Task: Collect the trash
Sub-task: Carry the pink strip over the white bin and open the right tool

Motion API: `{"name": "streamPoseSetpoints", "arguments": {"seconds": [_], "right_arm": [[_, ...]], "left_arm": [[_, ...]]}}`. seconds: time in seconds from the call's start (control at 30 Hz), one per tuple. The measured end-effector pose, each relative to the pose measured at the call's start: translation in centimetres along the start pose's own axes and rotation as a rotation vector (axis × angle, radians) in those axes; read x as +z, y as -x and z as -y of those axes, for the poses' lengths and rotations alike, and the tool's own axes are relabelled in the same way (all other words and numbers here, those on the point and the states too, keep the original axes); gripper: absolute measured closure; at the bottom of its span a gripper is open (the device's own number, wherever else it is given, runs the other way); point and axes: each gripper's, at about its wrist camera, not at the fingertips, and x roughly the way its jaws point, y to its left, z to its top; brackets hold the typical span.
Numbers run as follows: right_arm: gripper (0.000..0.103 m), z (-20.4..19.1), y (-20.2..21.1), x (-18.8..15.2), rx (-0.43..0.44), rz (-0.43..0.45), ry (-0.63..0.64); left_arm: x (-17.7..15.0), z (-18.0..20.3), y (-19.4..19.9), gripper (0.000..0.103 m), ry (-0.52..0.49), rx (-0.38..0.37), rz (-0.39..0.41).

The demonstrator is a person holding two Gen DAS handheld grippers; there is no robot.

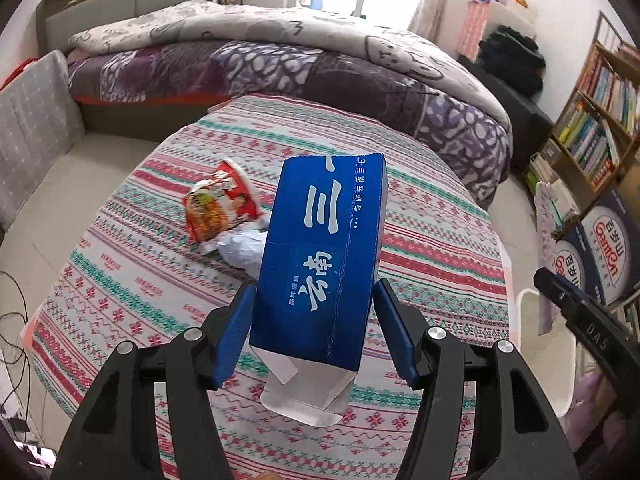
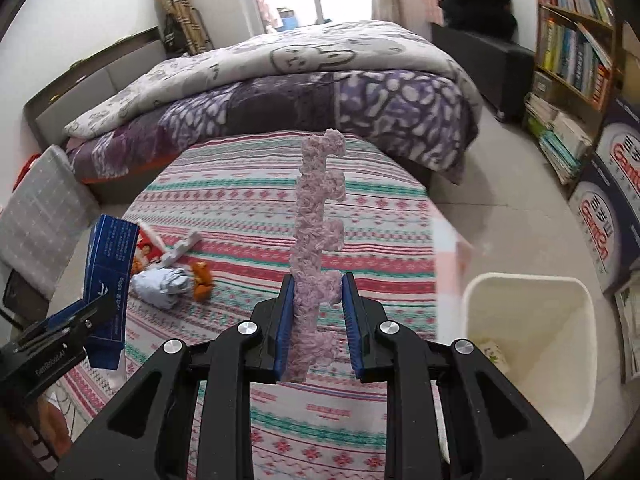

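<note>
My left gripper is shut on a tall blue carton with white characters, held above the striped tablecloth; the carton also shows at the left of the right wrist view. My right gripper is shut on a strip of fluffy lilac foam that stands upright between its pads. On the cloth lie a red noodle wrapper, a crumpled pale bag and an orange scrap. A white waste bin stands on the floor at the right, with a few scraps inside.
The table with the striped cloth stands before a bed with a purple quilt. A bookshelf and blue cartons line the right wall. A grey cushion and cables are at the left.
</note>
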Motion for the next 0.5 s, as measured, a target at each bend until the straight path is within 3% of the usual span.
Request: {"name": "streamPoseSetpoints", "arguments": {"seconds": [0.5], "right_arm": [[0.08,8.0,0.9,0.1,-0.125,-0.017,-0.19]], "left_arm": [[-1.6,5.6,-1.3,0.043,-0.118,-0.023,-0.021]]}}
